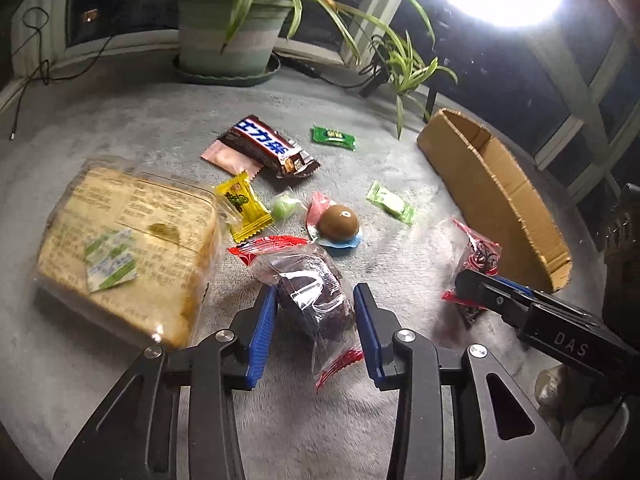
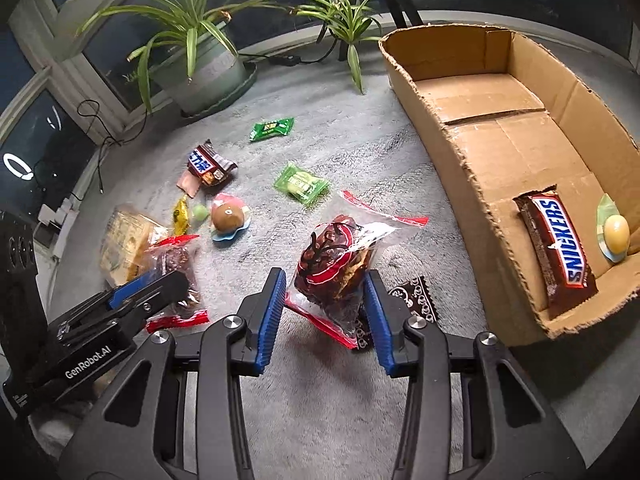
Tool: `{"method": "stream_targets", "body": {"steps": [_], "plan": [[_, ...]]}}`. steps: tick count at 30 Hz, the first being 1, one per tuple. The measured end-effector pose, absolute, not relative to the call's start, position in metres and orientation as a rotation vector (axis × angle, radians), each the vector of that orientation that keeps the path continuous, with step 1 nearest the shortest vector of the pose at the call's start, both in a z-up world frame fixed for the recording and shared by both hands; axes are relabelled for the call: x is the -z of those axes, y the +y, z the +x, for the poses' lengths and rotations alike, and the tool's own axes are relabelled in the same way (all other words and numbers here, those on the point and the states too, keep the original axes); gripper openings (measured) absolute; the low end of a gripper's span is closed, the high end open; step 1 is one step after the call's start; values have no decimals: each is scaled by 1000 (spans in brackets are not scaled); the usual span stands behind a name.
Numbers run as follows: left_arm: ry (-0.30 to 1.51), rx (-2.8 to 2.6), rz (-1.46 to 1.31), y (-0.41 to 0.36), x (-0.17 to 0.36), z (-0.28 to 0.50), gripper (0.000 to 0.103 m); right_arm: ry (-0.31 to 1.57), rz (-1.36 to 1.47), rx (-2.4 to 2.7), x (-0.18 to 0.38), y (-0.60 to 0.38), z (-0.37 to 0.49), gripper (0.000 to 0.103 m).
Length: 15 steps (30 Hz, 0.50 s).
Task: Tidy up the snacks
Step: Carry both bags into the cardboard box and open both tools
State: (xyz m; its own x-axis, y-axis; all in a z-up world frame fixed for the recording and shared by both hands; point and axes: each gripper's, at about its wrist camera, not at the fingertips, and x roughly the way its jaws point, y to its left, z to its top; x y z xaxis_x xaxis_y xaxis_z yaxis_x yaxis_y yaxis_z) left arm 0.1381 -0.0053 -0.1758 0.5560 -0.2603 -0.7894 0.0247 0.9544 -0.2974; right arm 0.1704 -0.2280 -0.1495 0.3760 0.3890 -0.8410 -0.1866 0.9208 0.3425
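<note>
My left gripper point(image 1: 315, 300) is shut on a clear, red-edged bag of dark snack point(image 1: 312, 292) near the grey mat; it also shows in the right wrist view point(image 2: 176, 268). My right gripper point(image 2: 326, 288) is shut on a similar red-edged bag of dark dried fruit point(image 2: 340, 264), tilted and lifted off the mat; that bag shows in the left wrist view point(image 1: 476, 256). The cardboard box point(image 2: 460, 152) at the right holds a Snickers bar point(image 2: 560, 248) and a pale round sweet point(image 2: 614, 234).
On the mat lie a wrapped bread loaf point(image 1: 124, 248), a Snickers bar point(image 1: 268, 146), a pink packet point(image 1: 228, 156), a yellow candy point(image 1: 242, 206), green candies point(image 1: 334, 138) point(image 1: 392, 202), a brown egg-shaped sweet point(image 1: 338, 224) and a dark patterned packet point(image 2: 416, 298). A potted plant point(image 1: 228, 32) stands behind.
</note>
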Motion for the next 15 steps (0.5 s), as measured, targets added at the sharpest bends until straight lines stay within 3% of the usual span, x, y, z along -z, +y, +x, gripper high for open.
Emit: {"method": "stream_targets", "body": {"steps": [15], "plan": [[846,260,-268,-33,118,136,37,979,207,-391,78,-276,173,42]]}}
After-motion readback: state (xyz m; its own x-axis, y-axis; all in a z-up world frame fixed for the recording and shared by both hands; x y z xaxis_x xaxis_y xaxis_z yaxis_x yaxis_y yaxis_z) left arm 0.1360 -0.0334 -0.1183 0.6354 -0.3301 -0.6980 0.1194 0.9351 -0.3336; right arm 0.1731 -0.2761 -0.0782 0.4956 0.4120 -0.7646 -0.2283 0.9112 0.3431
